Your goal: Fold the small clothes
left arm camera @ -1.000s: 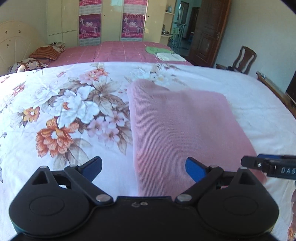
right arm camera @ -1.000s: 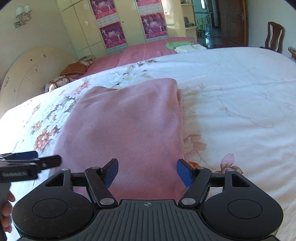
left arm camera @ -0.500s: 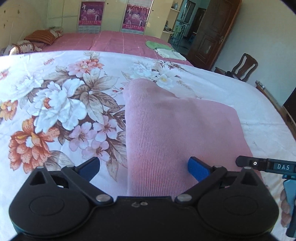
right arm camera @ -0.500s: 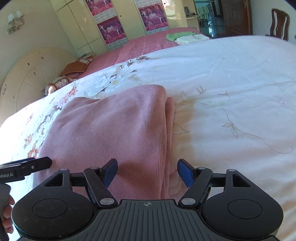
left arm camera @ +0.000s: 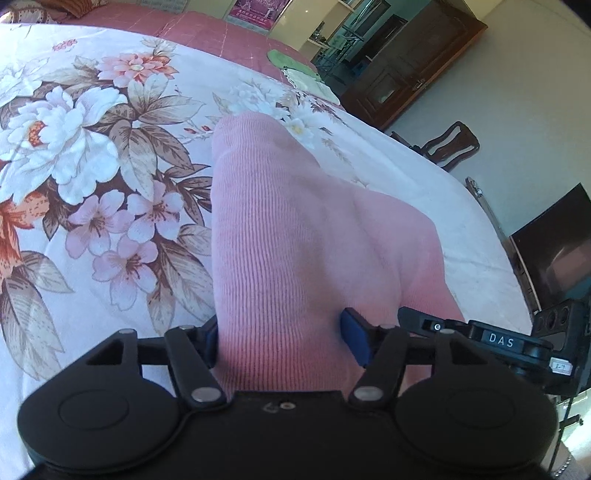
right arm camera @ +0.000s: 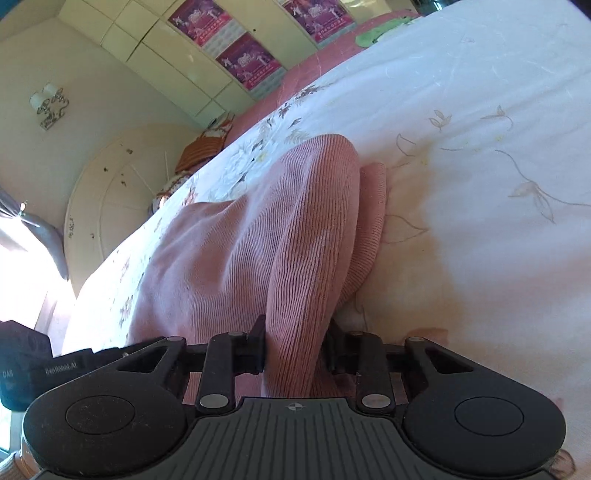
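A pink ribbed knit garment (left arm camera: 295, 229) lies folded on a floral bedsheet (left arm camera: 92, 155). My left gripper (left arm camera: 282, 338) is shut on the garment's near left edge, which bunches up between the blue pads. My right gripper (right arm camera: 295, 349) is shut on the near right edge of the same garment (right arm camera: 258, 236), and the cloth rises in a ridge from its jaws. The near end of the garment is lifted off the sheet (right arm camera: 480, 166). Each gripper shows at the edge of the other's view.
A second bed with a pink cover (left arm camera: 207, 29) holds folded green and white cloths (left arm camera: 295, 70). A dark wooden cabinet (left arm camera: 402, 74), a chair (left arm camera: 450, 144) and a dark screen (left arm camera: 554, 251) stand to the right. A round headboard (right arm camera: 122, 192) is at left.
Both grippers moved forward onto the garment's near edge and closed on it. The near end now bunches and lifts, and both views have tilted.
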The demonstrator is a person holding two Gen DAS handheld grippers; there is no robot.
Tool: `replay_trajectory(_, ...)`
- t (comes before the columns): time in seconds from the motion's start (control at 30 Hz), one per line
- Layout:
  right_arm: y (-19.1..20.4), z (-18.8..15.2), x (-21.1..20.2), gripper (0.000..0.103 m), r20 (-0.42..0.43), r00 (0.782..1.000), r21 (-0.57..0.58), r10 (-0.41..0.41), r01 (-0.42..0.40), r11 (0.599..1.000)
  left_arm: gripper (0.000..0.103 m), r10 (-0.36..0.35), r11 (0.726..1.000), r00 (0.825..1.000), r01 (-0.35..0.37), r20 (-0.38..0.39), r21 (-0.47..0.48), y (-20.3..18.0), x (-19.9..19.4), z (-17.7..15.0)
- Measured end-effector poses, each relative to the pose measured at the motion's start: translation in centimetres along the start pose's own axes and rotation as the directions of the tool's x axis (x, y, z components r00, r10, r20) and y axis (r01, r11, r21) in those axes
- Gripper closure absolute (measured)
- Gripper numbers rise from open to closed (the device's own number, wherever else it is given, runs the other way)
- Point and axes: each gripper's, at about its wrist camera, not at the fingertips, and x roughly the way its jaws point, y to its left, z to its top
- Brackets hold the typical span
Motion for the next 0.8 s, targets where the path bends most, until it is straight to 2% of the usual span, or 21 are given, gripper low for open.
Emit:
replay_trajectory(0.07, 1.5, -0.4, -0.1, 0.076, 0.003, 0.998, -0.058, -0.055, 0.055, 0.997, 0.042, 0.033, 0.999, 0.999, -0.034, 0.016, 0.039, -1.0, -0.3, -0.1)
replay_trajectory(0.1, 1.9, -0.6, -0.3, 0.078, 0.007, 0.998, -0.065, -0.062, 0.063, 0.996, 0.049, 0.041, 0.997, 0.999, -0.043, 0.028, 0.058, -1.4, -0.7, -0.1)
replay_trajectory(0.13, 2.2, -0.7, -0.7, 0.079, 0.016, 0.998, -0.063, -0.059, 0.06, 0.996, 0.056, 0.044, 0.996, 0.998, -0.047, 0.038, 0.078, -1.7, -1.1, -0.2)
replay_trajectory(0.23, 3.4, -0.9, -1.8, 0.08, 0.052, 0.998, -0.062, -0.033, 0.036, 0.997, 0.062, 0.024, 0.995, 0.998, -0.029, 0.056, 0.097, -1.9, -2.3, 0.1)
replay_trajectory(0.4, 6.3, -1.4, -3.2, 0.08, 0.081, 0.997, -0.086, -0.002, 0.009, 0.996, 0.064, 0.004, 0.993, 0.996, -0.015, 0.093, 0.114, -1.8, -4.3, 0.4)
replay_trajectory(0.53, 9.1, -2.2, -4.1, 0.08, 0.099, 0.994, -0.089, 0.035, -0.026, 0.996, 0.064, -0.013, 0.995, 0.993, 0.001, 0.117, 0.102, -0.2, -7.6, 1.3)
replay_trajectory(0.63, 12.8, -2.8, -3.3, 0.08, 0.103, 0.993, -0.117, 0.06, -0.048, 0.992, 0.064, -0.003, 0.994, 0.989, -0.014, 0.148, 0.113, 1.4, -10.5, 1.5)
replay_trajectory(0.8, 19.1, -4.4, -0.1, 0.08, 0.089, 0.993, -0.154, 0.081, -0.067, 0.986, 0.064, 0.015, 0.994, 0.982, -0.034, 0.188, 0.101, 6.4, -15.7, 1.6)
